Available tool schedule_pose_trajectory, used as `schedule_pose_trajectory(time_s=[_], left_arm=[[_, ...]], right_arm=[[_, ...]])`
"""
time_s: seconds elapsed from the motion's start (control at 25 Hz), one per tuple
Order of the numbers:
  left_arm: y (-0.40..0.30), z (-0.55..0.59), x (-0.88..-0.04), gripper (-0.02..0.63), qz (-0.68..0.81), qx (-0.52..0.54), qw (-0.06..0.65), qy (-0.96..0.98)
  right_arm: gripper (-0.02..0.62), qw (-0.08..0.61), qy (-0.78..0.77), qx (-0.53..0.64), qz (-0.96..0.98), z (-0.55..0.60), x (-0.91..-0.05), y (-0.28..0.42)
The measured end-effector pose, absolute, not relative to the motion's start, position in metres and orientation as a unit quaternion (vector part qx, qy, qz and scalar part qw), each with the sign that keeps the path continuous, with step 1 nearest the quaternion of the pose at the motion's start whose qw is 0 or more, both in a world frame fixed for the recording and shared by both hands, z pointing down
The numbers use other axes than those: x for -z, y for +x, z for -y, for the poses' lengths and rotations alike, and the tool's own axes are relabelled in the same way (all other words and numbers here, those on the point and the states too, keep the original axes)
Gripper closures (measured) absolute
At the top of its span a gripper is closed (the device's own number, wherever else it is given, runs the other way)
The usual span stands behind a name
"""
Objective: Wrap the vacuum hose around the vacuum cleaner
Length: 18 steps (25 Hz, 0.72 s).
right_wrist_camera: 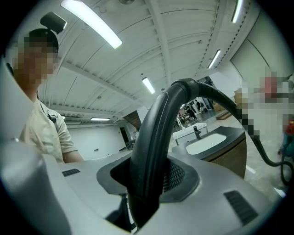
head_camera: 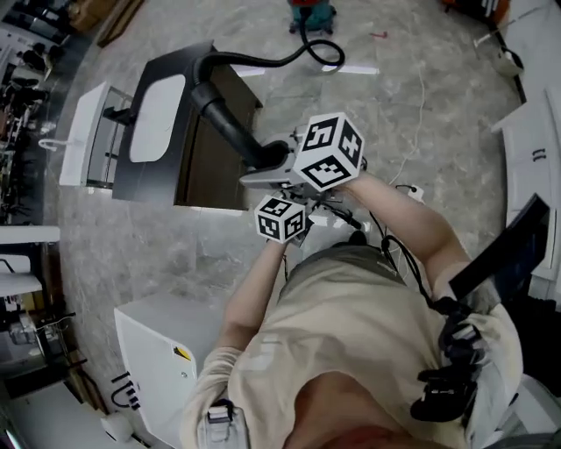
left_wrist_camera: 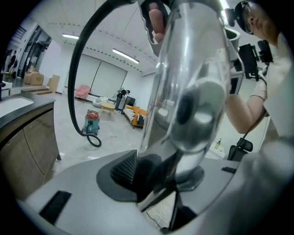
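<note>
The red and teal vacuum cleaner [head_camera: 311,13] [left_wrist_camera: 92,123] stands far off on the floor. Its black hose [head_camera: 263,60] [left_wrist_camera: 76,69] [right_wrist_camera: 202,89] runs from it in an arc up to my hands. My right gripper [right_wrist_camera: 144,193] is shut on the hose's black bent end tube [head_camera: 230,124] [right_wrist_camera: 149,151]. My left gripper [left_wrist_camera: 158,183] is shut on a shiny metal tube [left_wrist_camera: 193,92] that rises steeply between its jaws. In the head view both marker cubes, left [head_camera: 280,219] and right [head_camera: 329,151], sit close together in front of my chest and hide the jaws.
A dark counter [head_camera: 202,175] with a white sink [head_camera: 158,118] [right_wrist_camera: 206,143] stands just beyond the grippers, under the bent tube. A white cabinet [head_camera: 158,351] is at my lower left. A thin cable [head_camera: 421,114] trails over the grey floor. Sofas and chairs [left_wrist_camera: 133,114] stand far back.
</note>
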<state>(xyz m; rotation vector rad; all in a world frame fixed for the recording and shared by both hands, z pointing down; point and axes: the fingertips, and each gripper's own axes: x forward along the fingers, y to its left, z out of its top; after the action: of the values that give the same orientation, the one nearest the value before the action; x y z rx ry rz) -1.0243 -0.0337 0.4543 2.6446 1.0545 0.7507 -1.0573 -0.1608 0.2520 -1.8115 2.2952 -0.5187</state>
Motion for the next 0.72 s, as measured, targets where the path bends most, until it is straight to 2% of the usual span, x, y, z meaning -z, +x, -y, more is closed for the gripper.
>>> schedule_pose_trajectory(time_s=[0.12,0.32,0.68,0.72], left_arm=[[-1.002,0.011,-0.446,0.426,-0.346,-0.24,0.105,0.901],[-0.974,-0.023,-0.44,0.468,-0.346,-0.234,0.073,0.906],[-0.943,-0.088,-0.467,0.468,-0.403,-0.251,0.042,0.879],[-0.938,-0.091,-0.465,0.468,-0.417,-0.251,0.036,0.873]], right_arm=[[0.46,0.063,-0.611,0.164,-0.772,0.147,-0.249,-1.044],[0.46,0.056,-0.633,0.154,-0.757,0.127,-0.249,-1.018],[0.461,0.037,-0.699,0.15,-0.698,0.067,-0.275,-0.965],[0.48,0.031,-0.703,0.152,-0.694,0.067,-0.273,-0.958]])
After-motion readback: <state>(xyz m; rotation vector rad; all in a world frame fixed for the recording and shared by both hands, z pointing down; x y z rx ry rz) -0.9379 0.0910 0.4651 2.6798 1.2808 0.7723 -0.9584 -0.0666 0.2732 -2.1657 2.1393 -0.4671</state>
